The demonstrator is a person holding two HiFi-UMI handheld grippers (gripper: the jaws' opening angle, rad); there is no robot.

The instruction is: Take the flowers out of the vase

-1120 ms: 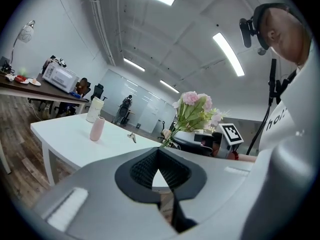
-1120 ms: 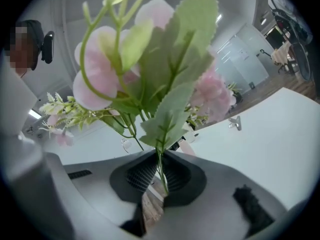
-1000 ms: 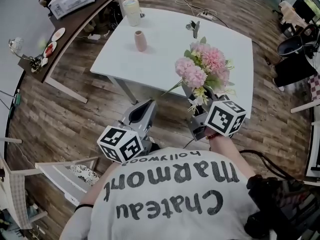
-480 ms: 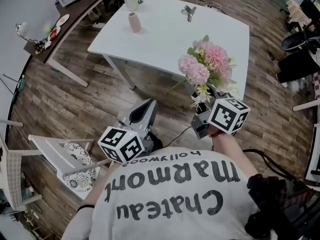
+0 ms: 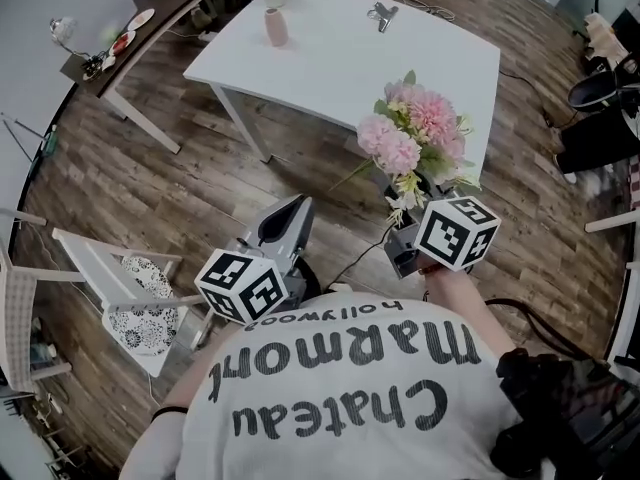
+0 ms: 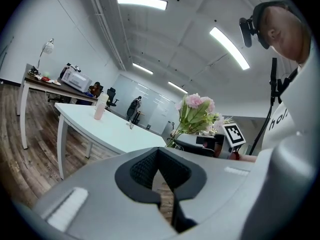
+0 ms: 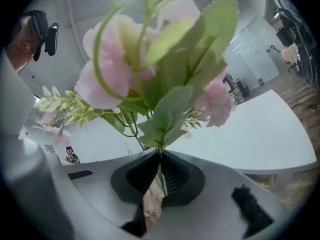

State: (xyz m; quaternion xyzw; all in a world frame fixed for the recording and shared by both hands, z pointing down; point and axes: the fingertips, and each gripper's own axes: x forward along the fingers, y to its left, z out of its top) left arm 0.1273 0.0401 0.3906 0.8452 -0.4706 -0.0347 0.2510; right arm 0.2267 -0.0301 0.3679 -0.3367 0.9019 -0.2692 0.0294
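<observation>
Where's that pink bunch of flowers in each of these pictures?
Head view: flowers right of centre, by the white table's near edge.
Left gripper view: flowers right of centre, mid-height.
Right gripper view: flowers fill the upper middle, close up.
Shared landmark: the white table, in all three.

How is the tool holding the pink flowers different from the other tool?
The right tool has the green stem of the bunch of pink flowers with green leaves between its jaws; the left tool has nothing between its. The right tool's jaws are closing on that stem; the left tool's jaws sit together. Both are grey, each with a black-and-white marker cube.
</observation>
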